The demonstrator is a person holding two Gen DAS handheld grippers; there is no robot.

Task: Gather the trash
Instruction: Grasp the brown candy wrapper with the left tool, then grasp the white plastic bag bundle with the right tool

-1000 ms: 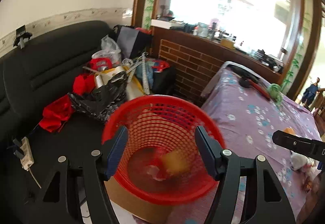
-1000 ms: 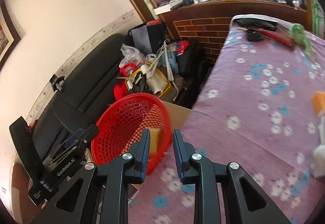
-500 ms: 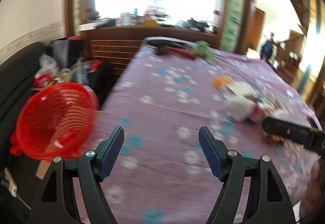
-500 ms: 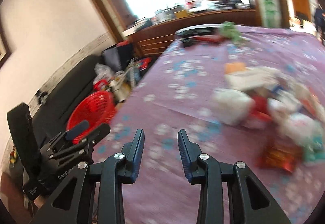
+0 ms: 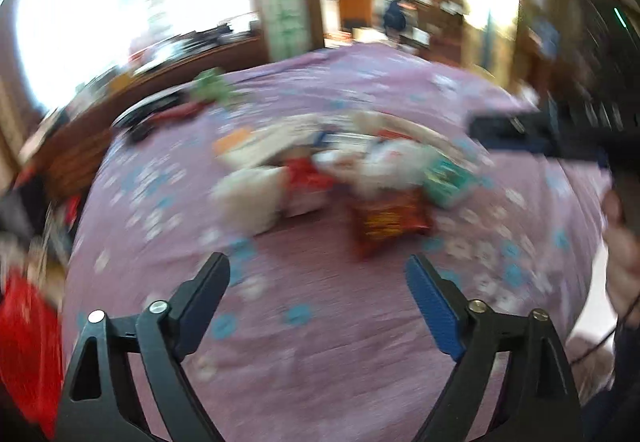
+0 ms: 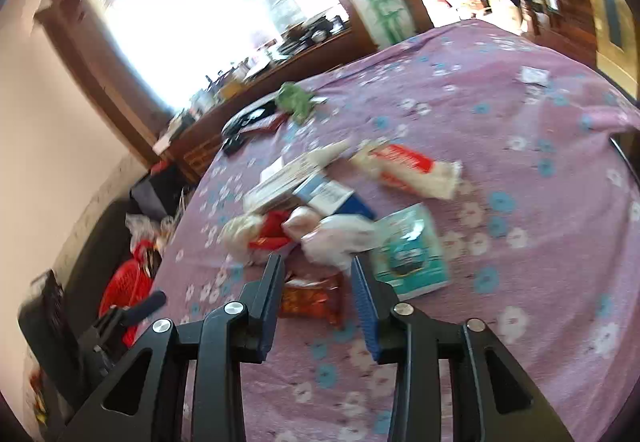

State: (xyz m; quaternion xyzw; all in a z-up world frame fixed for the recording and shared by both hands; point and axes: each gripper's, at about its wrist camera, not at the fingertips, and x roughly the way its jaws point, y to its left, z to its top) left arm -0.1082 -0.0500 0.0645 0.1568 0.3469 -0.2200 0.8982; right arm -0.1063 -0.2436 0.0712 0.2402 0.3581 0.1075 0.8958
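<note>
**No legible text**

Nothing readable in either view. Yellow print on the red snack packet point(image 5: 386, 219), smeared by motion blur, not decipherable. Red band on the white noodle-like packet point(image 6: 404, 167) with markings too blurred to read. Dark print on the teal pack point(image 6: 412, 252) and a label on the blue-and-white box point(image 6: 332, 197), both too small and soft to make out. No numbers or signs legible elsewhere.
</note>
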